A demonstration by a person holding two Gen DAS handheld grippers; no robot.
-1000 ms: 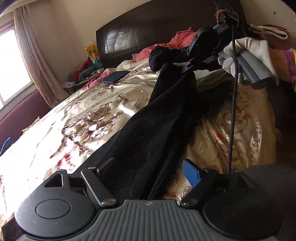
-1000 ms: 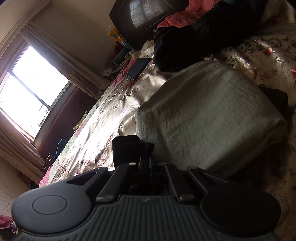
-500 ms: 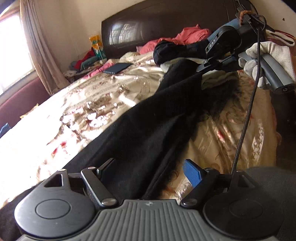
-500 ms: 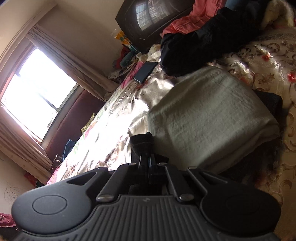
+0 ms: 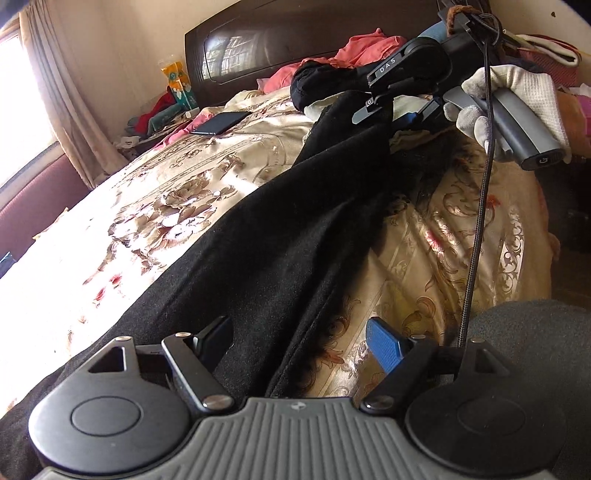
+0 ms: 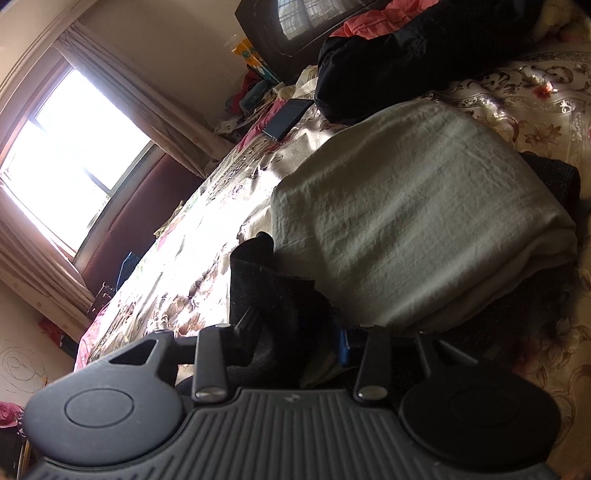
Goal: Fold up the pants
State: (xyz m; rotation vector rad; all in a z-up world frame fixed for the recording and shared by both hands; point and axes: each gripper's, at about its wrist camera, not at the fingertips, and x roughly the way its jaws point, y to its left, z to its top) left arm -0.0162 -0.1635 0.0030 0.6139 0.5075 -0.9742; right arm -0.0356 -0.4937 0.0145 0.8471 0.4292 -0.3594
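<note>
Jaws of the left gripper (image 5: 299, 341) stand wide apart over the near end of the pants (image 5: 266, 236), with black cloth lying between the fingers and neither pad pressing on it. Right gripper (image 6: 291, 339): jaws have just been opening; a bunched end of the pants (image 6: 266, 291) sits between the fingers, loosely, and the pads no longer pinch it.

Left wrist view, left to right: curtain (image 5: 62, 92) at the window, floral bedspread (image 5: 155, 206), phone (image 5: 221, 122) flat on the bed near the headboard (image 5: 295, 40). Pants run as one long black strip from the near gripper diagonally up the bed to the right gripper (image 5: 397, 117), which a gloved hand (image 5: 517, 99) holds by its grey handle. Cable (image 5: 476, 221) hangs down from it.

Right wrist view: folded grey-green cloth (image 6: 417, 206) lies on the bedspread just beyond the pants' end, touching it. Black garment pile (image 6: 406, 62) and pink cloth (image 6: 380, 22) sit further up.
</note>
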